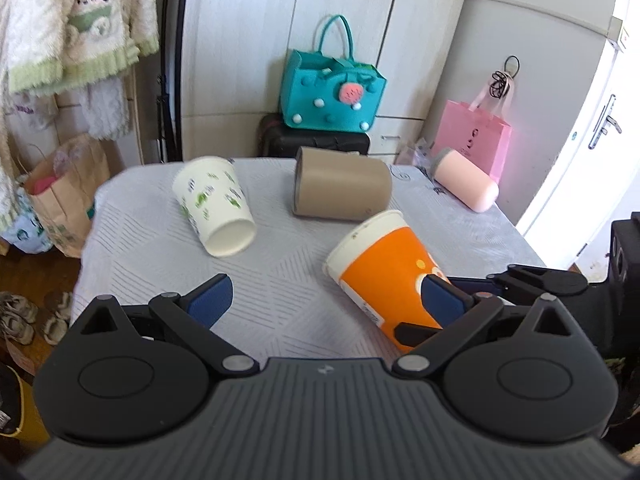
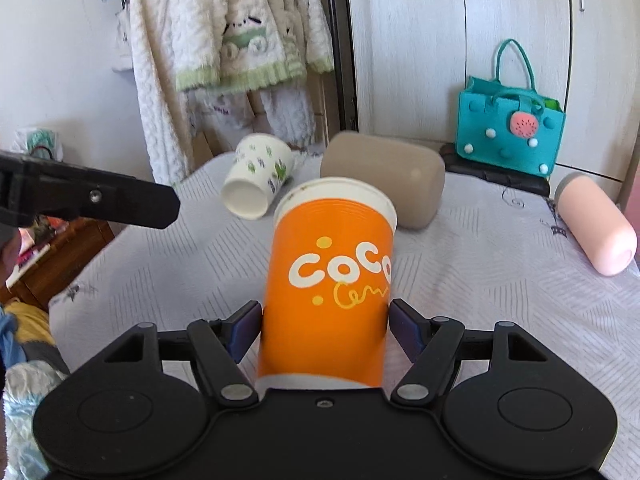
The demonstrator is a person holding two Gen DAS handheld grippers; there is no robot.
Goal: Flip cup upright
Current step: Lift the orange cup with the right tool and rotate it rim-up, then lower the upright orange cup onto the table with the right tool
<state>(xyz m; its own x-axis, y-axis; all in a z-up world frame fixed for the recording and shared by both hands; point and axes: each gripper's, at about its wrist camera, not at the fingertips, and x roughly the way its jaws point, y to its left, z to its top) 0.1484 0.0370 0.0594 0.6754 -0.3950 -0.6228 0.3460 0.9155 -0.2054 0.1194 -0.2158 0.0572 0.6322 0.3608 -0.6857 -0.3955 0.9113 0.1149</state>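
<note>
The right gripper (image 2: 324, 322) clamps the orange paper cup (image 2: 330, 280) low on its sides, tilted above the grey quilted table (image 2: 480, 264), apparently mid-flip, while the left gripper (image 1: 326, 300) hovers spread wide, empty.

The orange cup (image 2: 332, 292) reads "coco" in white letters.

Worked in home bedroom: fleecy clothes (image 2: 224, 40) hung on rack, white wardrobe (image 1: 360, 20) behind, teal felt handbag (image 1: 334, 90), pink gift bag (image 1: 474, 136), shoes (image 1: 24, 316) on wooden floor.
</note>
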